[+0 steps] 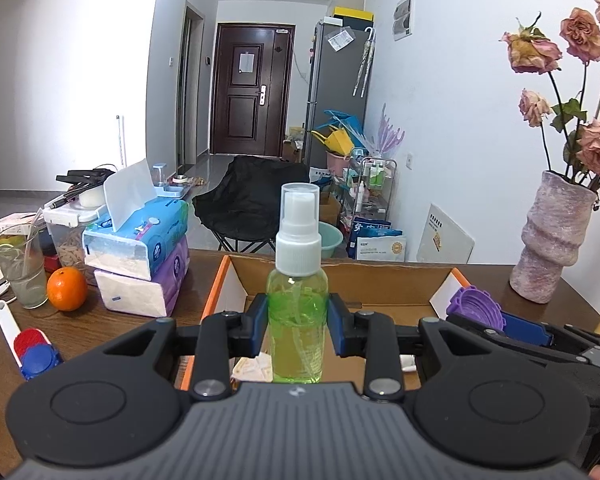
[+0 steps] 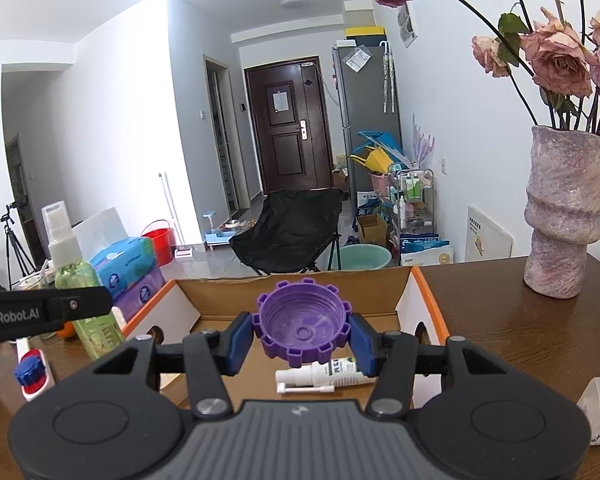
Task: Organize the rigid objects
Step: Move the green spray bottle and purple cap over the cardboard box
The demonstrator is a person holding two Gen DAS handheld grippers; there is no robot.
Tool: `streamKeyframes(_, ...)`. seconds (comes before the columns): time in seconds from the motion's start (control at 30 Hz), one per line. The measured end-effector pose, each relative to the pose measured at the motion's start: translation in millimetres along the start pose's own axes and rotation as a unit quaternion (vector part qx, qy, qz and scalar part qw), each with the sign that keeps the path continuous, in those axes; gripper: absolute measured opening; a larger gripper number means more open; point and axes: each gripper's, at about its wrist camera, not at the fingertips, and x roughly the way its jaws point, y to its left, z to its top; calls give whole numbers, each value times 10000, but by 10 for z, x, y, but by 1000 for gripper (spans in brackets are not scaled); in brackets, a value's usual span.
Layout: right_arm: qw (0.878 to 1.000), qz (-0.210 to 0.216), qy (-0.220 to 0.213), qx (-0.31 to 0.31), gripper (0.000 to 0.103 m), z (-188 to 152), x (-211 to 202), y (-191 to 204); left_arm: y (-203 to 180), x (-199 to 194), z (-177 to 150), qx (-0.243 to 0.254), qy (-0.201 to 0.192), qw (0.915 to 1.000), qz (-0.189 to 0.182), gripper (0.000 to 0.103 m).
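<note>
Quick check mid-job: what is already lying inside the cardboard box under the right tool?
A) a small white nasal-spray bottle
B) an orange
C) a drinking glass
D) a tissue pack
A: the right wrist view shows a small white nasal-spray bottle lying on its side on the floor of the cardboard box, just below the purple cap that the right tool holds.
</note>
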Motion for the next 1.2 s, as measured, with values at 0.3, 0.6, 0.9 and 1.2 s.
streamKeyframes(0.3,10000,9,77,55,51,32,214,-73,-38,252,73,-15,61,9999,110,31)
streamKeyframes(0.6,9998,8,195,18,51,22,402,-103,-38,504,33,-21,206,9996,189,31)
streamKeyframes(0.9,9995,-43,315,-37,51,-22,574,-150,-54,698,-37,-29,307,9994,181,31)
streamKeyframes(1.2,9991,-105,382,-116,51,-55,654,-160,-72,801,-38,-17,299,9994,168,31)
